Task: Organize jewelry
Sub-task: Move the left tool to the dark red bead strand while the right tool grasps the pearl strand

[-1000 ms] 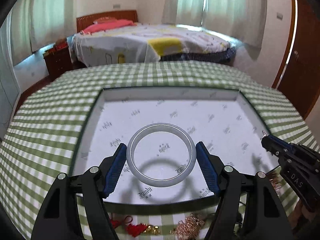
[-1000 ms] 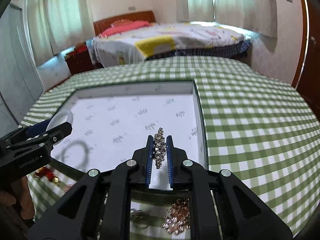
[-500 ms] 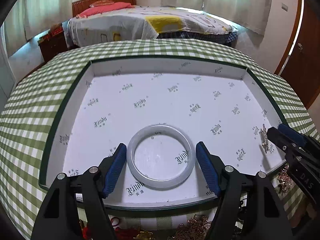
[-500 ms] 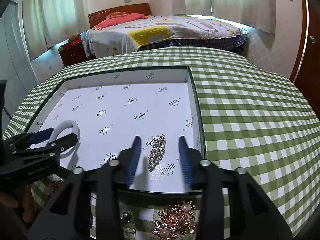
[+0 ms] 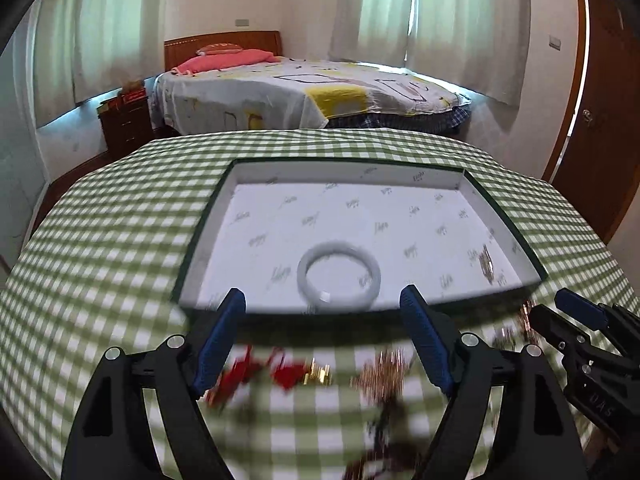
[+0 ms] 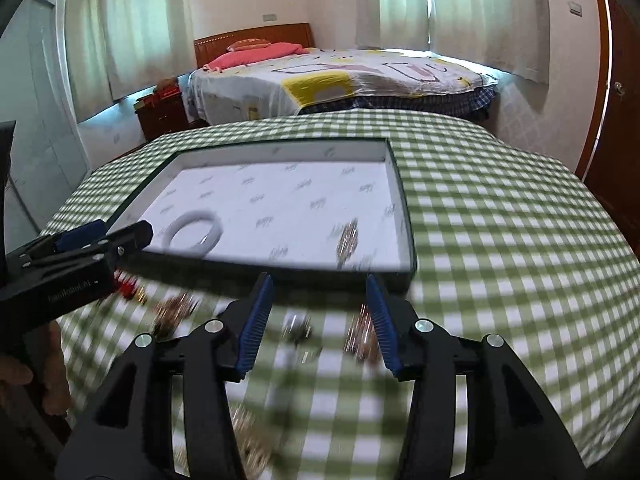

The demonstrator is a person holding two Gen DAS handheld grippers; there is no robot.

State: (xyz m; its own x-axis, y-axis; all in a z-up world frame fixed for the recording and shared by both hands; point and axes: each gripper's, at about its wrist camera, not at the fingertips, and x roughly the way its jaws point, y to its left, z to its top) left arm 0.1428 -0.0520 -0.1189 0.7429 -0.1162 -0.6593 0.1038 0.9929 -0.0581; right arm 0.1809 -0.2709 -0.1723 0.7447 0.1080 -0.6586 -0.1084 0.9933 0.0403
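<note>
Two grippers, left [image 5: 322, 336] and right [image 6: 319, 318], hang with empty jaws just opened, short of the tray's near rim [image 5: 280, 314]; we see bare bench [image 6: 520, 240] rightward.

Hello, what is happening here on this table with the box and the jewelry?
A person sorts jewelry into a shallow white box using two handheld grippers. A white bangle and a sparkly brooch already lie inside. The left gripper and right gripper are empty, jaws just opened, above loose pieces on the checked cloth.
</note>
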